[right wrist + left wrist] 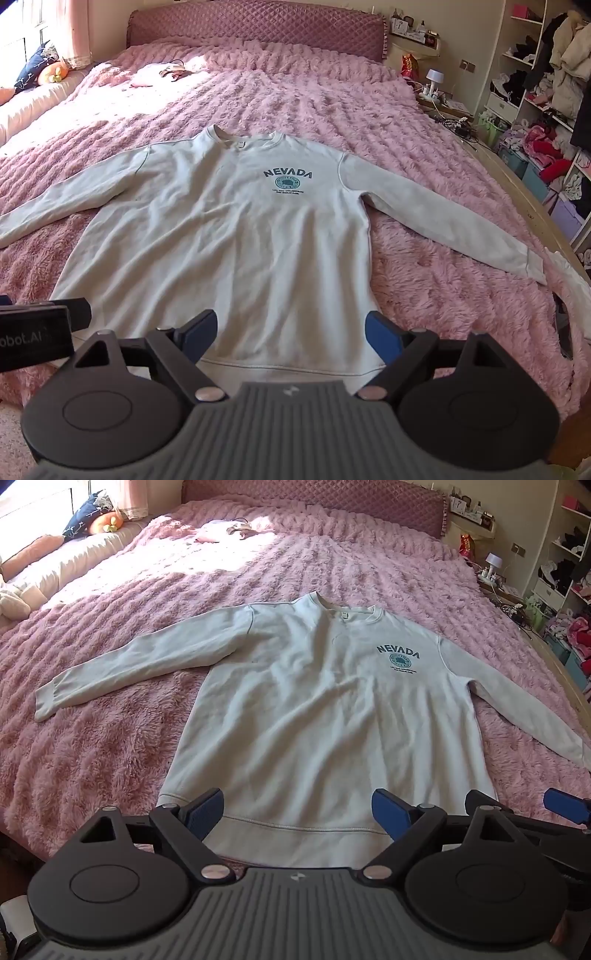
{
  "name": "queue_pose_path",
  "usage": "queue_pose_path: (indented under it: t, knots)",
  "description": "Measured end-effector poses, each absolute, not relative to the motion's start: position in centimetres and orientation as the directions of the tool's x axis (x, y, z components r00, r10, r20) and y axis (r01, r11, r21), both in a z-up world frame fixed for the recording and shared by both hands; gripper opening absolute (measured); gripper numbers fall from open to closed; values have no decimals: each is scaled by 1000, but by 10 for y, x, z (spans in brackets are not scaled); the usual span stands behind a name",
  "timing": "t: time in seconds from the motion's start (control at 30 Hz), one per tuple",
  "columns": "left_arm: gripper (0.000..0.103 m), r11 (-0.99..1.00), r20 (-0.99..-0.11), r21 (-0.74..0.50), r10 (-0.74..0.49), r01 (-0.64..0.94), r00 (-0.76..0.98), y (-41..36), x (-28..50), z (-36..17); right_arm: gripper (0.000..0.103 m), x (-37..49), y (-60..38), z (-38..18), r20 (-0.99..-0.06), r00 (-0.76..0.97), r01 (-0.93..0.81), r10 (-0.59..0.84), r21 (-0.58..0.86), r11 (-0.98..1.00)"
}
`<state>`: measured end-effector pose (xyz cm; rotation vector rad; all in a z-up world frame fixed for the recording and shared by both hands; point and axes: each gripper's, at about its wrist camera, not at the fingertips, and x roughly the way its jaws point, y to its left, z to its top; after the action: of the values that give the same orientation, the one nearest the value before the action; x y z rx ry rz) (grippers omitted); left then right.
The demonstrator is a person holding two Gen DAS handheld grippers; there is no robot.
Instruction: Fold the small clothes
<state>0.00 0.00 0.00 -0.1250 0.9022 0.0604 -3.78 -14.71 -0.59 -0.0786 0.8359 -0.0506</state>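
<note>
I hold my left hand-held gripper (297,812) tilted down over the foot edge of the bed, its blue-padded fingers (207,810) spread wide with nothing between them but a view of the hem below. My right hand-held gripper (290,334) hangs just beside it, likewise spread wide and pinching nothing. The pale cream long-sleeved sweatshirt with the dark "NEVADA" print on its chest (317,709) lies flat and face up on the fluffy pink bedspread (110,738), its ribbed hem toward the foot edge nearest me and its round collar toward the quilted mauve headboard (258,33). Both sleeves are stretched out to the sides; the one on my right reaches the bed's right edge, and the other angles toward the left edge. Near the head of the bed, well apart from the sweatshirt, a small pink garment (162,74) lies in a patch of sunlight.
</note>
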Motion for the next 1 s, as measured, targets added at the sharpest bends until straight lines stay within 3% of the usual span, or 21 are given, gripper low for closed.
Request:
queue_pose_path:
  t: [1.0]
  knots:
    - [103,991,-803,-56,26,-119,596,7,0,-4,83,-40,-140,-3,-731,679,1,-71,-95,995]
